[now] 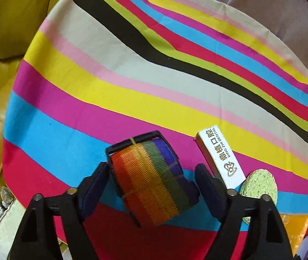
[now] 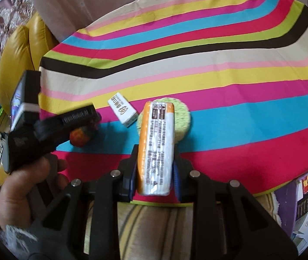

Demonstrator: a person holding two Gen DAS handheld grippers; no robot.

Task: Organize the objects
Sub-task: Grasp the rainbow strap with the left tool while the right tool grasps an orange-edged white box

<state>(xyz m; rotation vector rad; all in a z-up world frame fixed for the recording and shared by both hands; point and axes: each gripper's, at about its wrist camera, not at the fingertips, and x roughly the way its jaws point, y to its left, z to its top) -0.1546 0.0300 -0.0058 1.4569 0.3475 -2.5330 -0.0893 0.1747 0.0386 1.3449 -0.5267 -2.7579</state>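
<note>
A rolled rainbow webbing strap [image 1: 151,179] with a black buckle lies on the striped tablecloth [image 1: 110,82], between the fingers of my left gripper [image 1: 151,186]. The jaws stand wide, the left pad near the roll, the right pad apart from it. A white dental box [image 1: 221,158] and a green sponge [image 1: 260,186] lie just right of it. My right gripper [image 2: 155,171] is shut on an orange-and-white packet [image 2: 157,145], held above the table's near edge. The sponge [image 2: 183,117], the box [image 2: 122,110] and the left gripper [image 2: 76,119] over the strap [image 2: 79,137] show beyond it.
The round table carries a striped cloth [image 2: 197,54]. A yellow leather sofa [image 1: 6,26] curves around its left side. A purple box with printed cartons [image 2: 305,205] sits at the lower right. An orange wrapper [image 1: 295,227] lies at the table's near right edge.
</note>
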